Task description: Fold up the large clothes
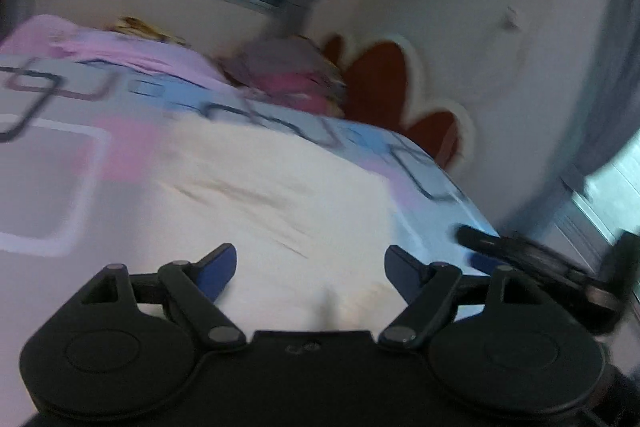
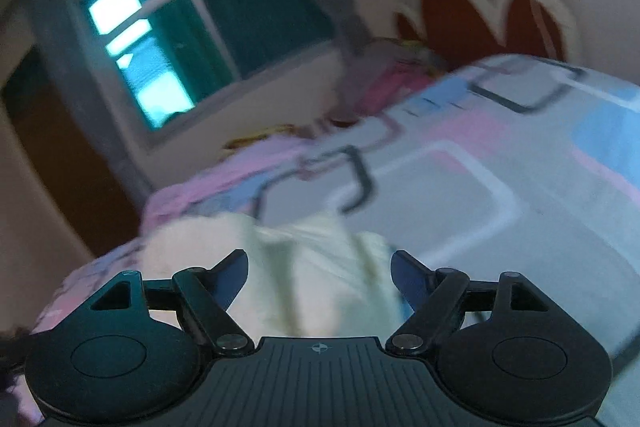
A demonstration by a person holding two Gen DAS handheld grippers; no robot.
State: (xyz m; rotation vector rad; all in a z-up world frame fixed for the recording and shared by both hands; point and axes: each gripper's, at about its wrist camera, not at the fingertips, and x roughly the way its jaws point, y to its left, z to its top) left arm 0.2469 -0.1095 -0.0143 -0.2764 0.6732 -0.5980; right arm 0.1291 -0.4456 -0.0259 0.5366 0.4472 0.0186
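Note:
A large cream-white garment (image 1: 256, 187) lies spread on the patterned bed sheet (image 1: 52, 163). My left gripper (image 1: 310, 259) is open above the garment's near part, with nothing between its blue pads. In the right wrist view the garment (image 2: 304, 267) looks bunched and folded near the bed's left edge. My right gripper (image 2: 320, 267) is open just over it, its fingers apart on either side of the cloth. The right gripper also shows in the left wrist view (image 1: 532, 259) as a dark shape at the bed's right edge. Both views are motion-blurred.
The bed sheet (image 2: 500, 187) has pink, blue and grey squares. A pile of pink and grey clothes (image 1: 292, 79) lies at the head of the bed by a red and white headboard (image 1: 384, 83). A window (image 2: 180, 39) is in the far wall.

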